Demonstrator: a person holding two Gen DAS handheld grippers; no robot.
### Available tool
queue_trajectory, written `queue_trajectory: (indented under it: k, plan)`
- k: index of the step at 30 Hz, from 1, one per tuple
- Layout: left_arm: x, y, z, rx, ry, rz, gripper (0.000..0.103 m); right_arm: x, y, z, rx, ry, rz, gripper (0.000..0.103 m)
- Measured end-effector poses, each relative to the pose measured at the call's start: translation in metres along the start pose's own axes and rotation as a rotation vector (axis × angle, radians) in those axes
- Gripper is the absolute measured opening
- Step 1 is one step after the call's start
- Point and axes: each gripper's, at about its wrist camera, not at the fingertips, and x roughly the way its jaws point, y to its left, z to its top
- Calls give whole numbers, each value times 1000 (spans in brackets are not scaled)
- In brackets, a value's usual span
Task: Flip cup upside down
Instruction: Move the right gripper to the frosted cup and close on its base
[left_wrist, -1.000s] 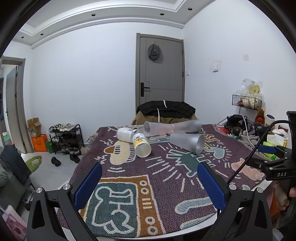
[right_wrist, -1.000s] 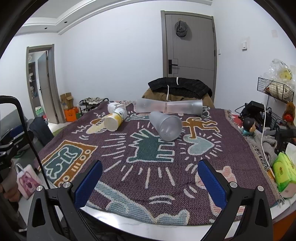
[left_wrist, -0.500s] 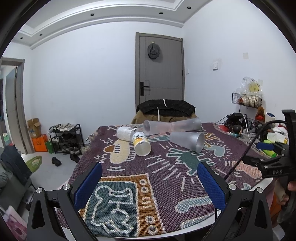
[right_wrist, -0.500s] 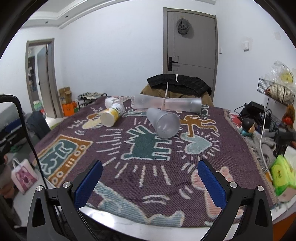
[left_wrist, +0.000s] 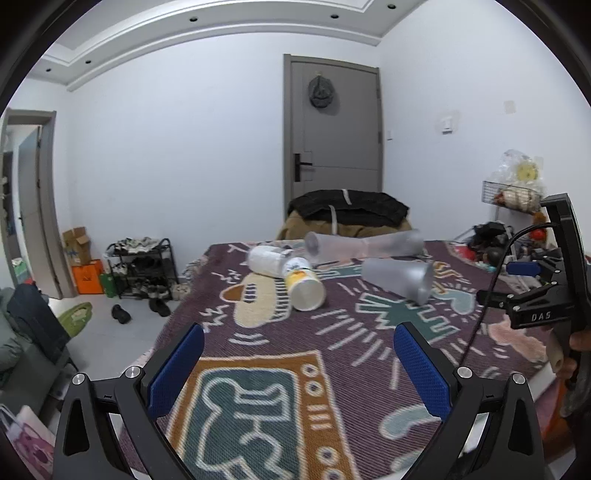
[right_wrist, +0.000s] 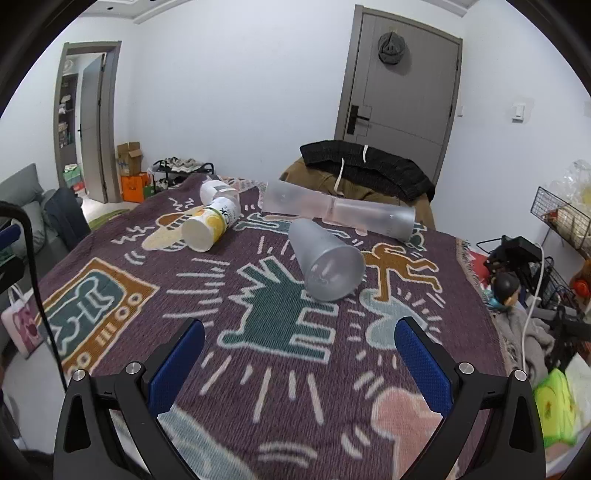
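A table covered by a purple woven cloth (right_wrist: 280, 369) with bright cartoon figures fills both views. The landmark is a frosted grey plastic cup (right_wrist: 325, 262) lying on its side near the middle of the cloth, its open mouth turned toward the right wrist camera. In the left wrist view the same cup (left_wrist: 399, 277) lies with its mouth pointing right.

Beyond the frosted cup, toward the far edge of the table, two more frosted cups (right_wrist: 338, 212) lie on their sides, apparently base to base in a long line. To the left of the frosted cup lies a white paper cup with a yellow print (right_wrist: 210, 227), also on its side, and just behind it is a white cup (right_wrist: 216, 191), also tipped over.

The right claw (right_wrist: 299, 358) hangs over the cloth on the near side of the frosted cup, its blue-padded fingers spread wide and holding nothing. The left claw (left_wrist: 299, 358) is also spread wide and empty, farther from the frosted cup and off to its left.

The task seems barely begun. No cup is gripped and none stands mouth down. Which cup is meant cannot be told, though the frosted cup lies nearest the right claw. Reaching, grasping, turning it and setting it on its rim all remain.
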Motion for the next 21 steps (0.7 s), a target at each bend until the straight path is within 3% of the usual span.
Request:
queue_trajectory:
  k: [8, 21]
  plan:
    - [27, 28, 4, -56, 12, 47, 103, 52, -6, 27, -2, 63, 23, 103]
    - [62, 73, 0, -210, 10, 86, 103, 121, -2, 72, -219, 205, -41, 103]
